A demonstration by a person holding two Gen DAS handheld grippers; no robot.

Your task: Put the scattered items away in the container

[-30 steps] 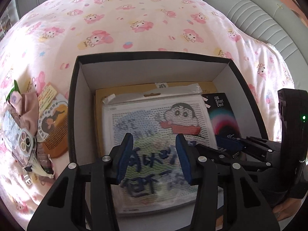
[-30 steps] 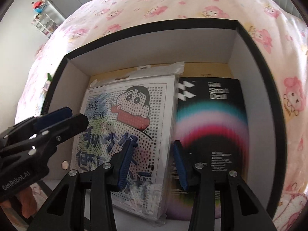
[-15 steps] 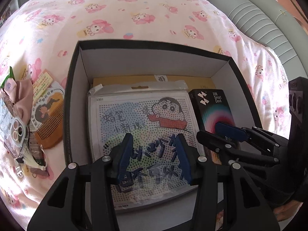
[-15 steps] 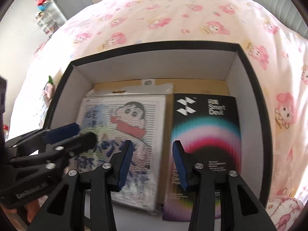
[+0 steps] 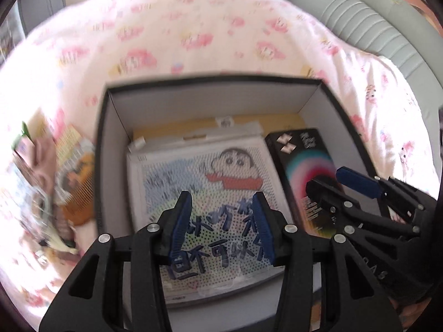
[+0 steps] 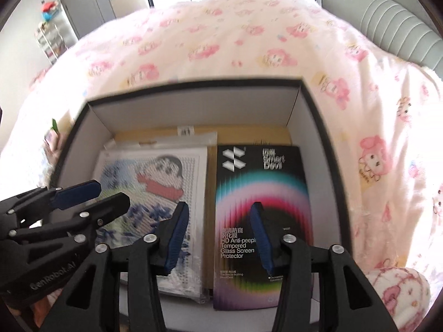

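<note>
Pink-and-white bedding printed with cartoon rabbits (image 6: pixel 249 41) covered the bed beneath us, with a grey ribbed headboard (image 6: pixel 387 19) curving along the far right edge. On the quilt sat a black-rimmed cardboard box with pale inner walls (image 6: pixel 193 108), open at the top. Flat on its floor lay two things side by side: a white dotted cartoon-boy board in a clear plastic sleeve (image 5: pixel 199 182) on the left, and a black screen-protector package with a rainbow arc (image 6: pixel 257 193) on the right, their long edges just beside each other over a tan sheet of card (image 6: pixel 249 134). We held our left gripper (image 5: pixel 221 227) above the cartoon board, its blue-padded jaws parted with nothing between them — the board simply showed through the gap. Our right gripper (image 6: pixel 218 238) hung over the black package, its jaws opening at that moment and gripping nothing; the package lay flat on the floor of the box below them. Outside the box, on the quilt against its left wall, several loose items waited in a blurred heap — a brown wooden comb on a printed backing card (image 5: pixel 77 199), a pink fabric piece (image 5: pixel 41 160) and some clear-wrapped things we could not make out.
</note>
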